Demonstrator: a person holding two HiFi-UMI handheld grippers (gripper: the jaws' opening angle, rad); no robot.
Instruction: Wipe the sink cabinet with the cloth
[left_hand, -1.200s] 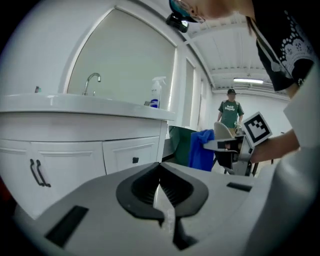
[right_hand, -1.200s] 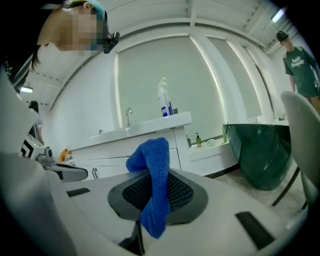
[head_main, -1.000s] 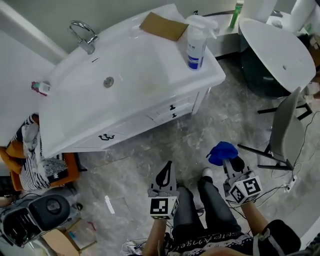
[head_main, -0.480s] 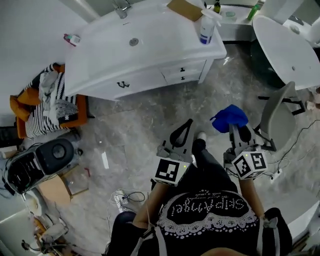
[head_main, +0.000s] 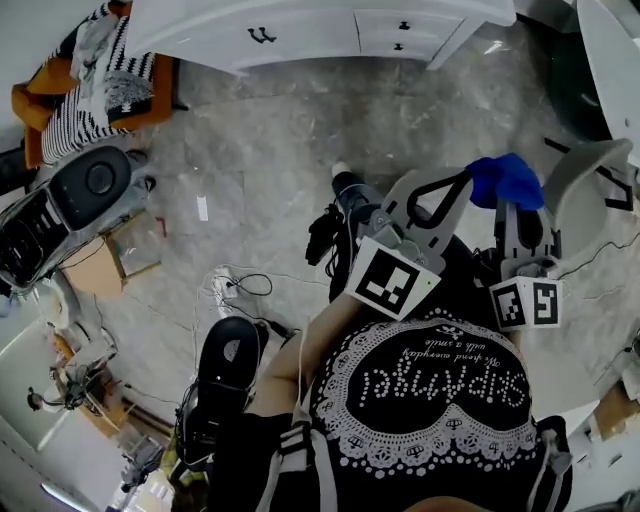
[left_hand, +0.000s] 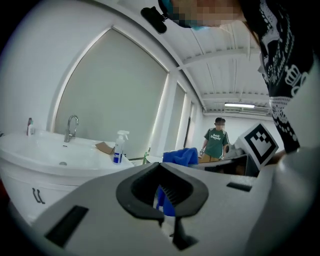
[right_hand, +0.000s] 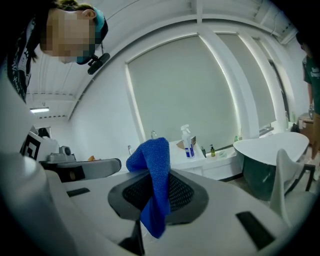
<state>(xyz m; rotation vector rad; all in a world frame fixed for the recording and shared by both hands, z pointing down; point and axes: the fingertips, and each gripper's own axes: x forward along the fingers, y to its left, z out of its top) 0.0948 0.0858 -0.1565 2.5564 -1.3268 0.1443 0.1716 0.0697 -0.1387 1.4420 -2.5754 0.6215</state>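
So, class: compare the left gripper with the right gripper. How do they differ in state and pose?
The right gripper is shut on the blue cloth; the left gripper is shut on nothing. In the head view the left gripper slants towards the right one, while the right gripper points straight ahead. Both carry a marker cube.

Bunched blue cloth, white cabinet, seemingly closed

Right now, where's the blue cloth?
The blue cloth is pinched in the right gripper, at the head view's right, next to the left gripper and the grey chair, away from the sink cabinet.
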